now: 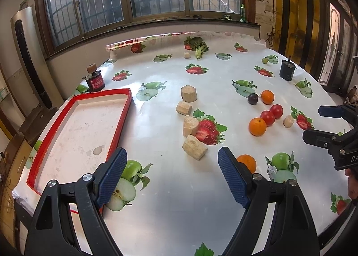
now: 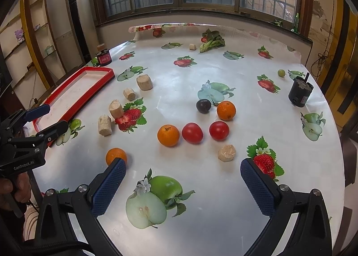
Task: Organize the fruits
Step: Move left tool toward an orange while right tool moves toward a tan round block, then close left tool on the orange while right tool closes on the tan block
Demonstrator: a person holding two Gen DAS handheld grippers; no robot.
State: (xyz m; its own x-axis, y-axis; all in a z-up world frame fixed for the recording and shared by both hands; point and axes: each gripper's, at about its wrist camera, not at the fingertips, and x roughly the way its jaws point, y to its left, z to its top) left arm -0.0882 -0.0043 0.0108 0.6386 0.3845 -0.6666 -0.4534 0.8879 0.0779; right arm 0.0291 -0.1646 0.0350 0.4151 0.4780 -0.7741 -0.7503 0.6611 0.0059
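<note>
Three oranges lie on the table: a near one, a middle one and a far one. Two red tomatoes lie between them. A dark plum and a small green grape lie farther back. An empty red-rimmed tray lies at the left. My left gripper is open and empty, right of the tray. My right gripper is open and empty in front of the fruit.
Several beige cork-like chunks are scattered about. A leafy green vegetable lies at the back. A dark red jar stands by the tray's far end. A black cylinder stands at the right. The tablecloth has printed fruit.
</note>
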